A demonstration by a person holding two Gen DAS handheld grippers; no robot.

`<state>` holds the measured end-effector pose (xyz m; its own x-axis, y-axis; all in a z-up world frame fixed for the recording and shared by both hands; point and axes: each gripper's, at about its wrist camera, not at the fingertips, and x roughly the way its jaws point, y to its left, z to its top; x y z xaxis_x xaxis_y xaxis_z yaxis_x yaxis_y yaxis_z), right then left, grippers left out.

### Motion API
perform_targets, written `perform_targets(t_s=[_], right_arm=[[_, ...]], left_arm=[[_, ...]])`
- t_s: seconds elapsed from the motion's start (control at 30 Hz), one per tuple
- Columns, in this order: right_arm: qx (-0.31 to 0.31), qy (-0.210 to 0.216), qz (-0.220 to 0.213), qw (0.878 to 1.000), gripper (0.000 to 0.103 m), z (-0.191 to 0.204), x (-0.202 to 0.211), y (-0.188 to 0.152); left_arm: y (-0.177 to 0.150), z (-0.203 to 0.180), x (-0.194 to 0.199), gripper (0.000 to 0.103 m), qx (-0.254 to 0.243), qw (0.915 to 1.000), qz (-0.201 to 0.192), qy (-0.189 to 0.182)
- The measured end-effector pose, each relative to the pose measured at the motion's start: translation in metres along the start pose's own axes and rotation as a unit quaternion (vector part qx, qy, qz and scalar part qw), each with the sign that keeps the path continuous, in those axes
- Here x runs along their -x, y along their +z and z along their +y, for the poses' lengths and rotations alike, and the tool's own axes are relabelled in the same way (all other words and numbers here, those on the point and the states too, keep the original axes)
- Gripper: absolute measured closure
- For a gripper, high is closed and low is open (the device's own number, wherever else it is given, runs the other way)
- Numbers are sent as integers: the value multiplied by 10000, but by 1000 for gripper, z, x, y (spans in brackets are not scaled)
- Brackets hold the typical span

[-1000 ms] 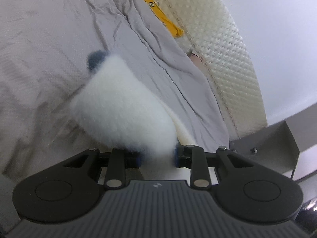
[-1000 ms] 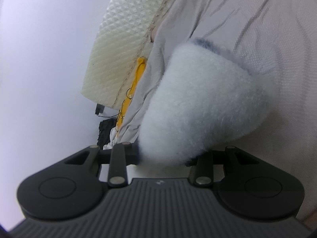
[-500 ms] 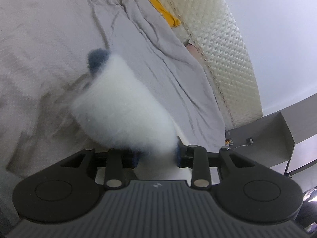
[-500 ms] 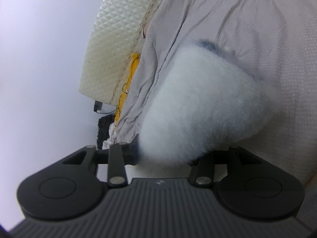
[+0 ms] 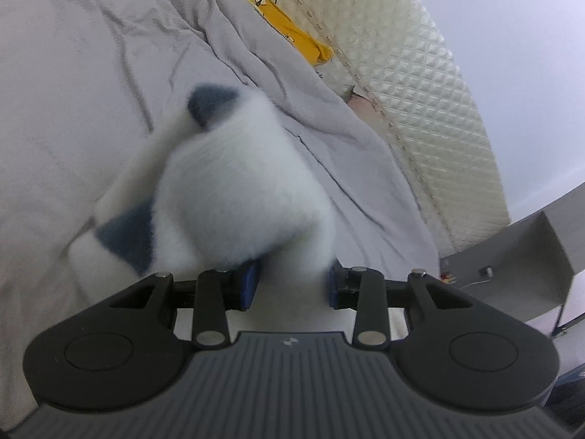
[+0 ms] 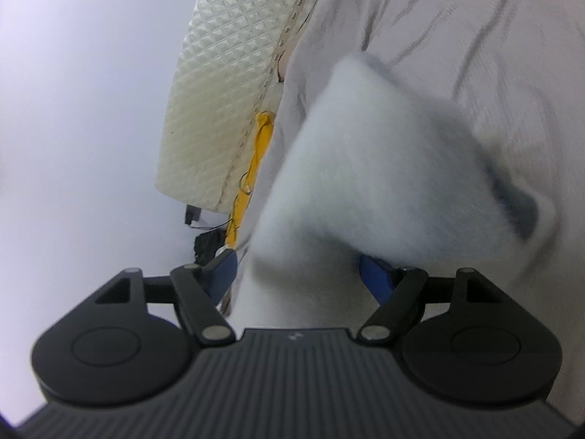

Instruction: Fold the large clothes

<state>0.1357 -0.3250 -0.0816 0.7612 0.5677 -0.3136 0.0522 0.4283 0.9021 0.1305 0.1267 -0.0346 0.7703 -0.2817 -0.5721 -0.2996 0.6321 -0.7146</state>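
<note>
- The bed (image 5: 91, 84) fills most of both views, covered by a pale grey sheet creased in long wrinkles that run toward the far edge.
- Along that far edge stands a cream quilted headboard (image 5: 431, 84), diamond-stitched, with a beaded seam where it meets the bedding.
- A strip of yellow cloth (image 5: 292, 25) lies tucked between the sheet and the headboard; thin dark loops show on it.
- Behind the headboard the wall (image 6: 80, 84) is plain and pale; a grey cabinet (image 5: 526, 256) juts in at the right of the left-wrist view.
- A small dark object (image 6: 209, 243) sits low by the headboard's corner; what it is I cannot tell.
- The fluffy white garment (image 5: 234, 190), with dark blue-grey patches, is bunched just above the sheet in front of both tools.
- The left gripper (image 5: 292, 283) has its fingers (image 5: 248, 281) pressed on a fold of the fleece; its jaws have eased wider in the past second.
- The right gripper (image 6: 298, 274) has just been opening: its fingers (image 6: 374, 280) stand spread, the fleece between them, the left pad clear of it.
</note>
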Motion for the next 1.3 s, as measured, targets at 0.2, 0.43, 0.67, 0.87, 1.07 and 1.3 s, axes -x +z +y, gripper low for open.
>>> perform_targets(t_s=[0.2, 0.43, 0.67, 0.87, 1.07, 1.3], right_arm=[[210, -457, 93, 9987, 30, -17, -55, 18], [729, -546, 258, 9955, 31, -27, -87, 32], [1418, -549, 398, 9876, 31, -28, -101, 34], [1360, -401, 396, 9891, 31, -33, -96, 36], [1643, -612, 344, 9839, 30, -17, -97, 28], [2432, -998, 165, 9647, 30, 5, -85, 6]], left_arm=[[18, 1, -63, 63, -235, 9992, 86, 316], [31, 25, -118, 62, -324, 9988, 182, 322], [37, 34, -139, 62, -368, 9984, 270, 323], [41, 35, -138, 60, -482, 9981, 369, 123], [38, 29, -116, 52, -661, 9971, 371, -12], [24, 16, -76, 18, -1105, 9938, -3, -113]])
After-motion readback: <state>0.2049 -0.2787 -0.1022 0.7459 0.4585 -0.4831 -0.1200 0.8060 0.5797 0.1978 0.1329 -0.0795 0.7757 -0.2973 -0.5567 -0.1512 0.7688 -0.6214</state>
